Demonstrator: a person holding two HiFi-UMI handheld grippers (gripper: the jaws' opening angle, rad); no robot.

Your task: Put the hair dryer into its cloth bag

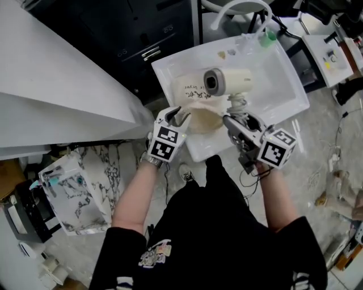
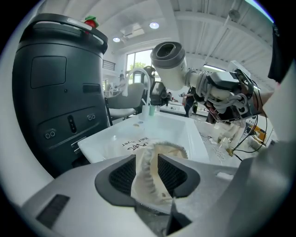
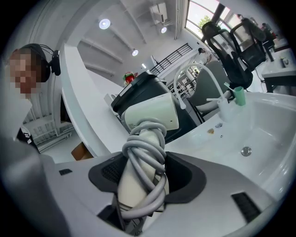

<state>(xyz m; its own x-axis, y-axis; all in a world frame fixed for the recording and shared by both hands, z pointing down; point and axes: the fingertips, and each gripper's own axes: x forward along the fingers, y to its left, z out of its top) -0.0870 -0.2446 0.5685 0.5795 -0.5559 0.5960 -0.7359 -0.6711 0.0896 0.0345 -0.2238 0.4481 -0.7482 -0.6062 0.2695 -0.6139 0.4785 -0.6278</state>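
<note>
The cream hair dryer (image 1: 229,81) hangs over a white sink (image 1: 283,85), nozzle toward the camera, with its grey cord (image 3: 145,152) wound round the handle. My right gripper (image 1: 238,122) is shut on that handle and cord (image 3: 141,178). The beige cloth bag (image 1: 195,102) with dark print lies in the sink below and left of the dryer, its mouth toward me. My left gripper (image 1: 177,116) pinches the bag's gathered rim (image 2: 150,178) between its pads. In the left gripper view the dryer (image 2: 171,65) is above the bag's opening, apart from it.
A curved tap (image 1: 244,7) and a green-topped bottle (image 1: 269,37) stand at the sink's far end. A black cabinet (image 1: 142,39) is behind the sink and a white counter (image 1: 51,85) to the left. A marble-patterned box (image 1: 85,192) sits on the floor at the left.
</note>
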